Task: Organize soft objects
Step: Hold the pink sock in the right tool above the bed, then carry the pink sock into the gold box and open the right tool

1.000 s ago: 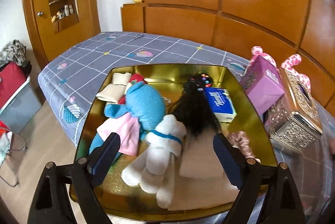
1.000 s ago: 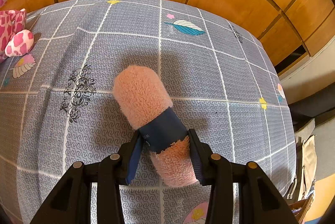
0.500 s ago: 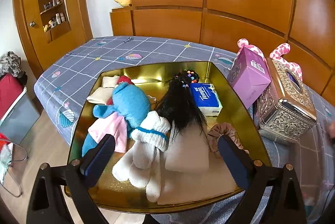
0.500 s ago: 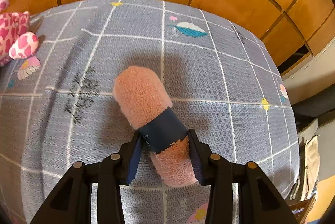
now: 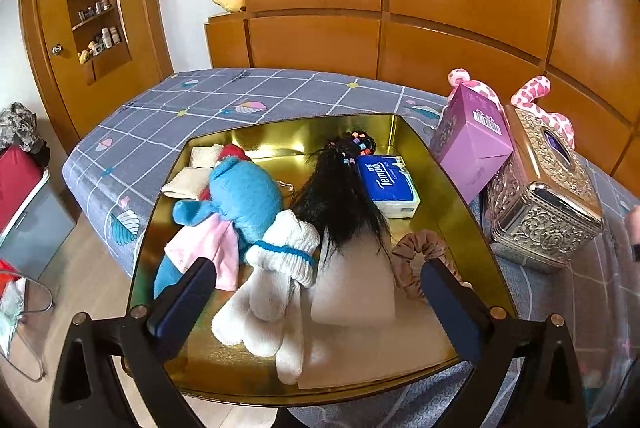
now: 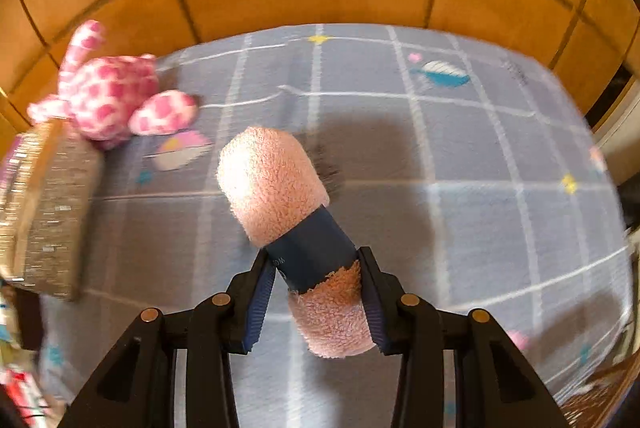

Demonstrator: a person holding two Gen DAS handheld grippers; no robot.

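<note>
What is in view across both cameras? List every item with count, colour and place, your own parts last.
tray: 1, gold, on the bed
blue plush toy: 1, blue with pink cloth, tray left
white socks: 1 bundle, white with blue band, tray middle
black wig: 1, black with coloured beads, tray middle
tissue pack: 1, blue and white, tray back right
scrunchie: 1, brown, tray right
purple box: 1, right of tray
metal tissue box: 1, silver-gold, right of the purple box
spotted plush: 1, pink and white, beside the metal tissue box
pink rolled towel: 1, navy band, held above the bed
left gripper: open, over tray
right gripper: shut on towel
</note>
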